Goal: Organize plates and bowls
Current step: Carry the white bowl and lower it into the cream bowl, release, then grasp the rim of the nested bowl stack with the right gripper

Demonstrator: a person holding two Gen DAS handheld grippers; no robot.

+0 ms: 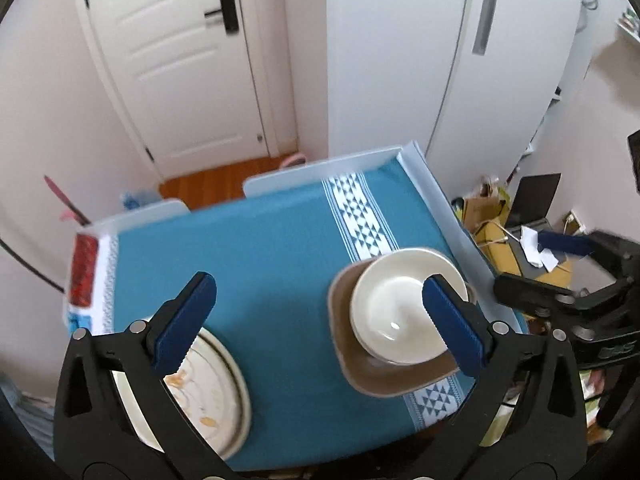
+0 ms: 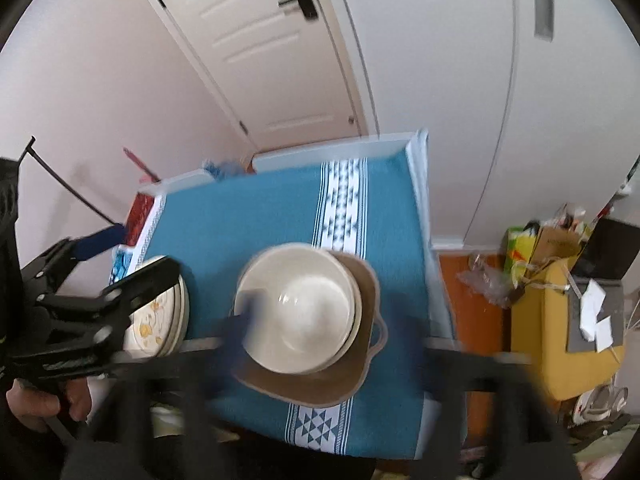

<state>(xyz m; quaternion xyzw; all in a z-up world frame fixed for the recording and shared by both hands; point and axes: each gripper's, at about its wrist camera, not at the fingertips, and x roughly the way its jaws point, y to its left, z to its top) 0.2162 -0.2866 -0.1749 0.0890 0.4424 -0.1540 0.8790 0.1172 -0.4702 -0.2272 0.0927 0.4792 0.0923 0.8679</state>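
Two stacked cream bowls (image 1: 394, 312) (image 2: 298, 306) sit in a brown square dish (image 1: 376, 376) (image 2: 320, 384) on the blue tablecloth (image 1: 272, 264) (image 2: 248, 216). A stack of floral plates (image 1: 212, 400) (image 2: 160, 320) lies at the left near edge. My left gripper (image 1: 316, 320) is open and empty, held above the cloth between the plates and the bowls. My right gripper (image 2: 320, 340) is blurred by motion, open wide over the bowls and the brown dish, and holds nothing; it also shows at the right in the left wrist view (image 1: 568, 276).
A white door (image 1: 180, 60) and white cabinets (image 1: 400, 60) stand behind the table. A red packet (image 1: 83, 276) lies at the table's left edge. Bags, paper and a yellow box (image 2: 560, 320) clutter the floor to the right.
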